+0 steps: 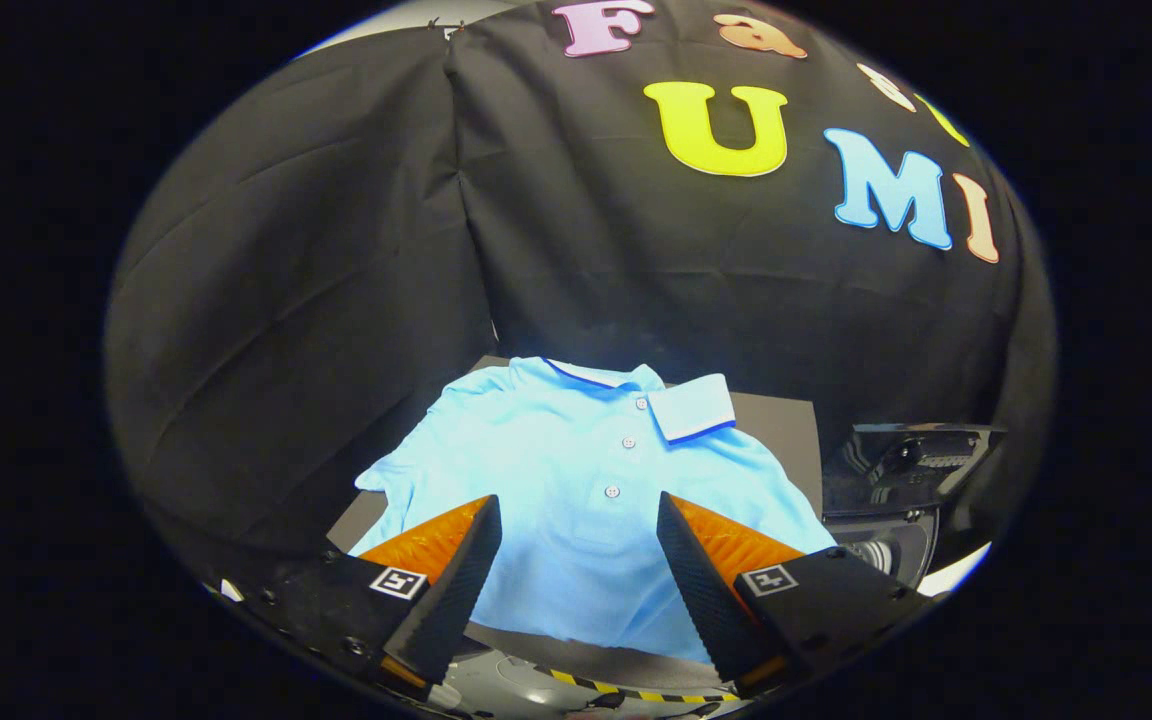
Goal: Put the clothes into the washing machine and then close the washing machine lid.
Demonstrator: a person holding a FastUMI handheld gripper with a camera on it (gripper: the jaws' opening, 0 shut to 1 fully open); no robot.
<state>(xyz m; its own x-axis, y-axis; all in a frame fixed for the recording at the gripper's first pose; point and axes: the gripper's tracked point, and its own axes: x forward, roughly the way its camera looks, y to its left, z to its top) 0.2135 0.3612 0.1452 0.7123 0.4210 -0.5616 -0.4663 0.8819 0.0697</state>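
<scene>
1. So far nothing of the task looks done: the light blue polo shirt [586, 480] lies spread flat on a dark board [781, 425], collar toward the board's far edge and hem toward its near edge.

2. The gripper [578, 560] hangs over the near part of the shirt with its two fingers [456, 585] spread wide apart; the button placket lies in the gap between them. Neither finger visibly presses the cloth, so I judge it released and holding nothing.

3. Beyond the board's right edge sits a dark machine part [911, 455] with a round opening below it, possibly the washing machine with its lid up, though too little shows to be sure.

4. Below the fingers, past the board's near edge, runs a grey surface with a yellow-and-black striped strip [626, 690]; what it belongs to I cannot tell.

5. Left to do, by my judgement: close the fingers on a fold of the shirt, lift it off the board, carry it to the machine opening, let it drop inside, then shut the lid. That is the whole task, so progress stands at the very start.
</scene>
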